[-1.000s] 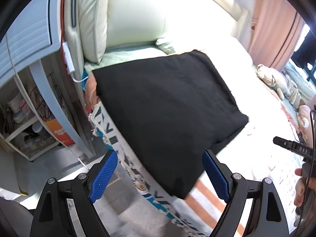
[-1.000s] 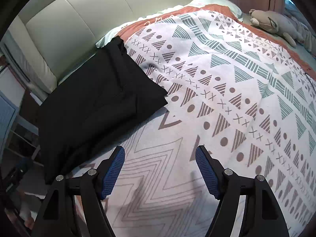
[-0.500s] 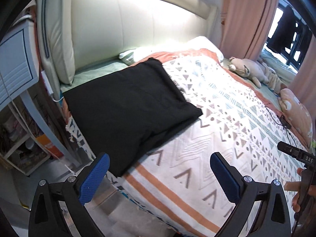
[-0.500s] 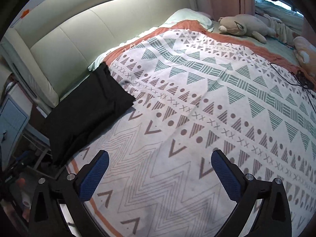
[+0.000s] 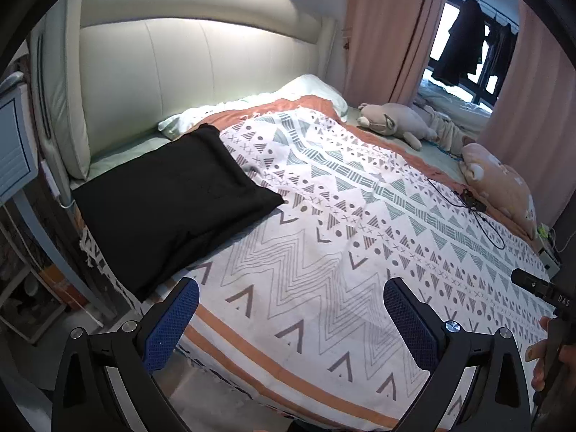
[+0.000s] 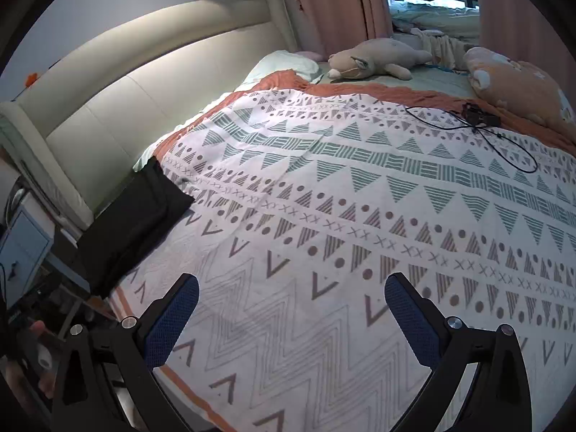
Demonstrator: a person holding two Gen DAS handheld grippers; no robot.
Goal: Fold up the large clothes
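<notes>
The folded black garment (image 5: 169,201) lies flat at the bed's headboard-side corner, one end drooping over the mattress edge, seemingly set aside there to leave the patterned bedspread (image 5: 342,252) free as a working surface. The left gripper (image 5: 291,318) and right gripper (image 6: 291,318) both hover over the near edge with jaws spread wide and nothing between them. Along the far edge lie a grey plush toy (image 6: 374,57), a pink plush toy (image 6: 518,82) and a black cable (image 6: 482,126), which could snag any cloth spread there.
</notes>
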